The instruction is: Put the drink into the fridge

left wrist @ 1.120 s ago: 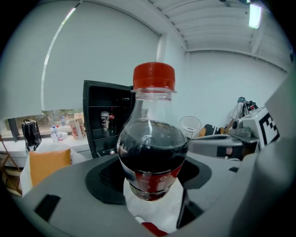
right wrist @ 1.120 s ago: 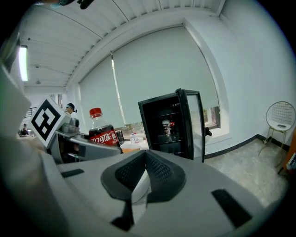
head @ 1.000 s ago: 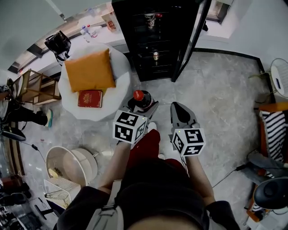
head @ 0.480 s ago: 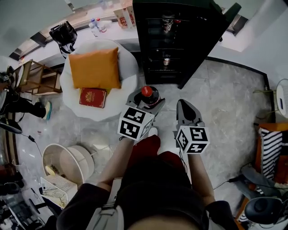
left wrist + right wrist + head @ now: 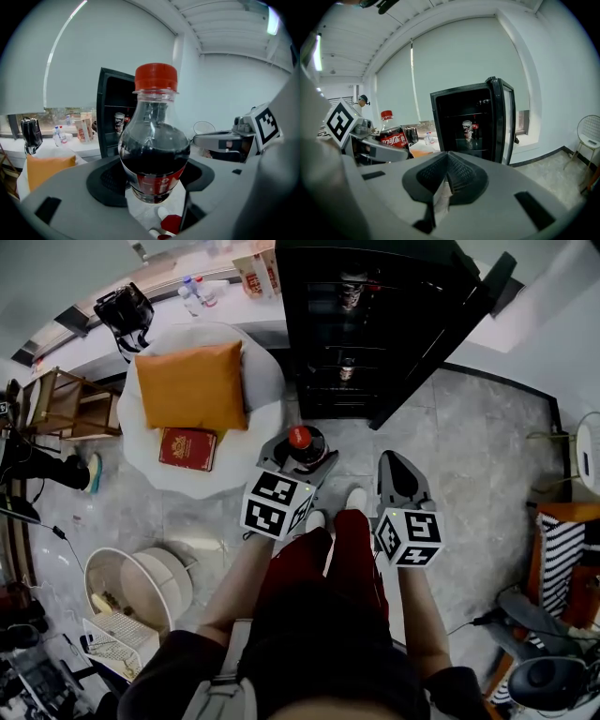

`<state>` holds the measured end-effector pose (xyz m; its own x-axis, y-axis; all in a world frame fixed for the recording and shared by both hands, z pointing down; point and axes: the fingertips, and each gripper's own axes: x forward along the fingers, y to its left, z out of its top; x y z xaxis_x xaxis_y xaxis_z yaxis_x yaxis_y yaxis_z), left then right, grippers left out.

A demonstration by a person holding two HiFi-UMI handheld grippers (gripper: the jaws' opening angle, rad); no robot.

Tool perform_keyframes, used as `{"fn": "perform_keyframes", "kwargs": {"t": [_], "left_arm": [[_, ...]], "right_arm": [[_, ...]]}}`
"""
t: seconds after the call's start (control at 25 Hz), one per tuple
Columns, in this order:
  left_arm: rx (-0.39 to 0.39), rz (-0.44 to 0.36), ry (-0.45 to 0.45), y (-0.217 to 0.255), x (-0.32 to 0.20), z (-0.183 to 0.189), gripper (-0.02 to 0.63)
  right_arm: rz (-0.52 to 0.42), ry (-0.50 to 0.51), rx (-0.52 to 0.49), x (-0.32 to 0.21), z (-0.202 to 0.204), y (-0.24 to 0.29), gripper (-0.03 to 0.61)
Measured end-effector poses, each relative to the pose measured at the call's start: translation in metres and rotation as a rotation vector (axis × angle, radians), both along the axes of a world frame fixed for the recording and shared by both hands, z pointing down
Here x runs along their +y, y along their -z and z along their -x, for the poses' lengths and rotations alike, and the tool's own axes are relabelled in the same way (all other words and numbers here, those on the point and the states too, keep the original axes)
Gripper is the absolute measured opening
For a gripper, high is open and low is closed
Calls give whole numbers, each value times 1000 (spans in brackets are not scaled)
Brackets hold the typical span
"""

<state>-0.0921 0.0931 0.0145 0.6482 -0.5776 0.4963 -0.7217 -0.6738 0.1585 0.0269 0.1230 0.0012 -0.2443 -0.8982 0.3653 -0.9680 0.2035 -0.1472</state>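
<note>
**Cola bottle in left tongs, in front of open fridge**

Left gripper is clamped on the cola bottle: jaws stand wide, pads press on the lower body at the red label. The bottle is upright, with a red cap and dark drink, raised off the floor between the person and the fridge, not yet inside. In the left gripper view the bottle fills the middle, with the fridge behind it to the left.

Right gripper has its jaws closed together with nothing between them. It is beside the left one, apart from the bottle, and points toward the fridge.

The fridge is black and tall, and its door is swung open on the right. The right gripper view shows a cup and a small bottle on a shelf inside.

Left of the fridge is a round white table with an orange cushion and a red book on it. A white basket stands on the floor at lower left. The floor is grey marble-look tile.
</note>
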Motion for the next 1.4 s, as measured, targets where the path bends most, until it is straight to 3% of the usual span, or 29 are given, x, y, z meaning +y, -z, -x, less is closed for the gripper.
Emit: {"fn": "perform_keyframes", "kwargs": {"t": [0.56,1.4], "left_arm": [[-64,56,20,-82,-60,-15,319],[-62,84,80,-245,-128,-39,319]], "right_arm": [[58,76,13,-75,-5,-78,17],[116,160,-13,-145,-10,-249,17]]}}
